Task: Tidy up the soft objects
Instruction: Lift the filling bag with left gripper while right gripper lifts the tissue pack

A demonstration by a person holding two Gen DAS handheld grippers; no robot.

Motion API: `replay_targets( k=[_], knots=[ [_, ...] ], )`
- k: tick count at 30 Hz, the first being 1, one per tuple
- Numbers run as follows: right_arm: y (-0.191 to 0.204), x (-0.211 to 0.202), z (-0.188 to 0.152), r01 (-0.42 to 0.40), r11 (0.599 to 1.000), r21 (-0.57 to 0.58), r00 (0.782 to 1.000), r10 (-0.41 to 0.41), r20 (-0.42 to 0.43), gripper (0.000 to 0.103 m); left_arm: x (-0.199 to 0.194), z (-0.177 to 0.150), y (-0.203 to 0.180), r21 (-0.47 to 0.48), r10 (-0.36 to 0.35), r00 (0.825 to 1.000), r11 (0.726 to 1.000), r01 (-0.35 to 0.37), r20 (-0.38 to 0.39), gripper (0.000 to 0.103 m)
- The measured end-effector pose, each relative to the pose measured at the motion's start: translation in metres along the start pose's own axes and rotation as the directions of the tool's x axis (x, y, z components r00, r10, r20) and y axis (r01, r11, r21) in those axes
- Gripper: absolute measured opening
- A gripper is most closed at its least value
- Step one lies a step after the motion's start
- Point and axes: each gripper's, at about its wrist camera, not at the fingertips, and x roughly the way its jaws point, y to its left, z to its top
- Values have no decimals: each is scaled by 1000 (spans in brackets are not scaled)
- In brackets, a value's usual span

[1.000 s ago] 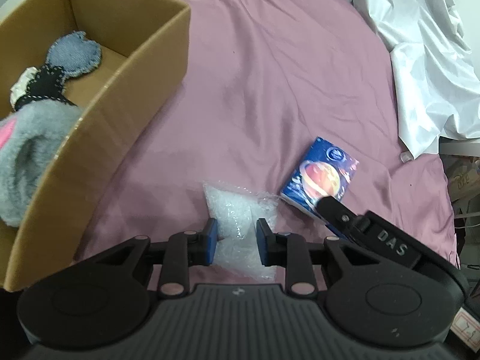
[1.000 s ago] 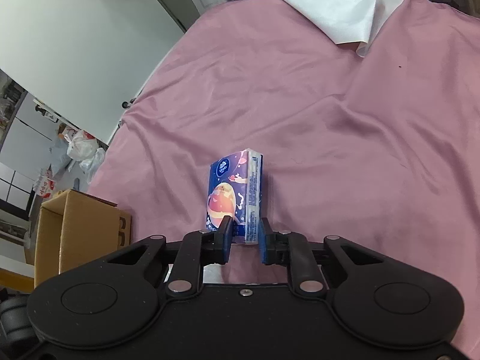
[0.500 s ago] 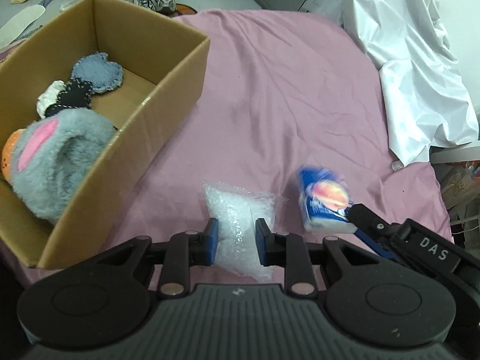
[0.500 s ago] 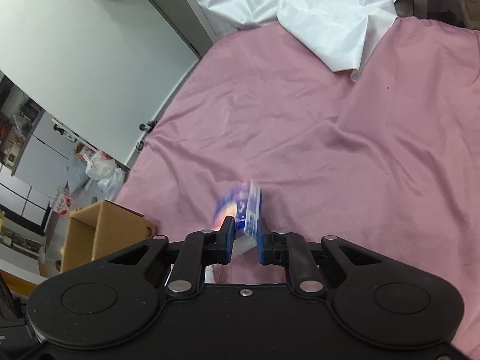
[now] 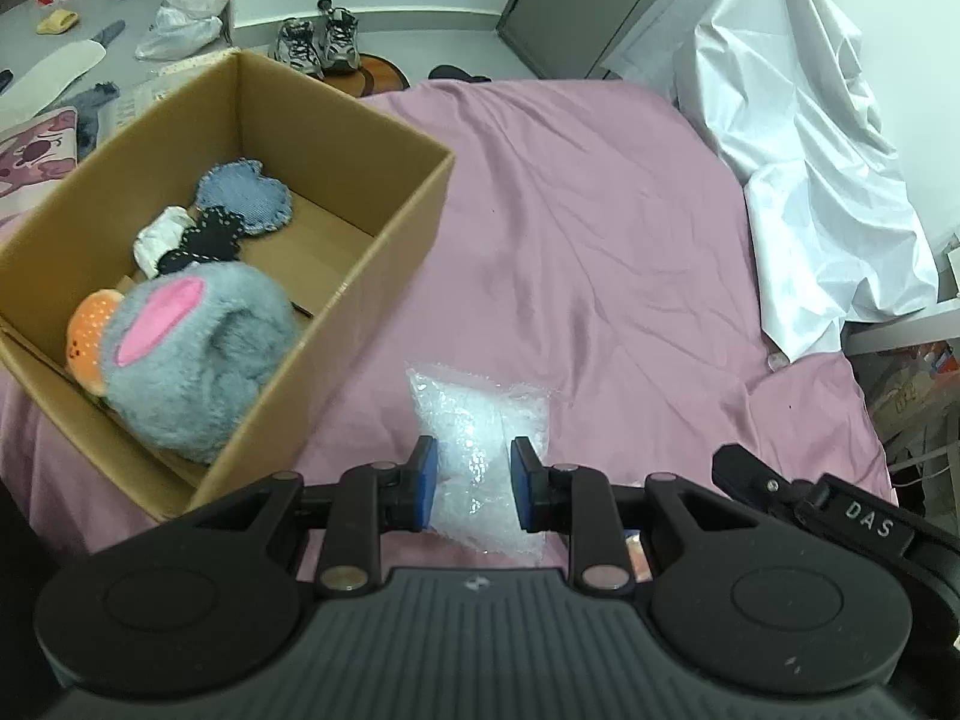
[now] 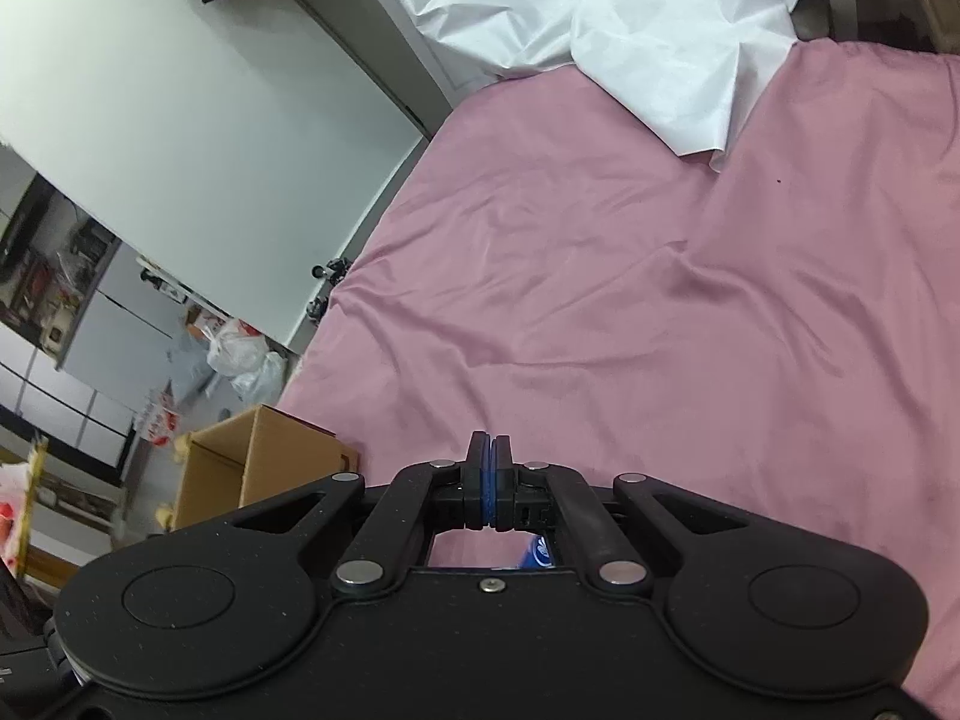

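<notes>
From the left wrist: my left gripper (image 5: 471, 483) has its blue pads either side of the bubble bag (image 5: 480, 450), jaws part-way in and pressing its near end — gripping it, I judge, since the bag bulges between the pads. The bag's far end lies against the pink sheet (image 5: 600, 228), and whether the rest is lifted off it I cannot tell. The box (image 5: 384, 252) sits just left of the bag, open top toward me, which is why I hold the bag at this end: a short swing left should carry it over the rim. Inside already, the grey plush (image 5: 198, 360) fills the near corner, with the denim patch (image 5: 246, 195), a black piece (image 5: 207, 237) and a white bundle (image 5: 157, 234) further back. The far right corner looks bare — room for the bag, I reckon. My right gripper shows only as a black body at lower right.

From the right wrist: my right gripper (image 6: 491, 480) has its pads pressed flat together with nothing between them. A sliver of blue pack (image 6: 540, 552) peeks through the frame below the jaws, not held — it seems to have slipped out. The box (image 6: 252, 462) is off to the left, well apart. I would need to open and re-seat on the pack.
</notes>
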Motion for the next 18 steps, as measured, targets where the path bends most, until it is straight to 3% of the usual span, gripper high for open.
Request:
replay_targets(
  k=[5, 7, 9, 13, 15, 18],
  knots=[
    [-12, 7, -1, -14, 996, 84, 999, 17, -34, 11, -5, 2, 2, 0, 5, 1000, 1000, -5, 22, 25],
    [-13, 10, -2, -15, 995, 94, 999, 18, -35, 37, -5, 2, 1, 4, 2, 1000, 1000, -2, 27, 25],
    [-14, 12, -3, -6, 995, 97, 1000, 9, -29, 51, -2, 3, 0, 15, -1, 1000, 1000, 1, 27, 25],
    [-15, 20, -8, 39, 994, 104, 996, -30, -78, 54, 7, 4, -1, 18, -5, 1000, 1000, 5, 15, 25],
    [-9, 26, -12, 82, 995, 54, 992, -76, -104, 56, 12, 4, -1, 21, -3, 1000, 1000, 3, 7, 25],
    [-1, 37, -18, 155, 987, -33, 975, -158, -159, 69, 20, 5, 3, 19, 0, 1000, 1000, 0, -9, 25]
  ],
)
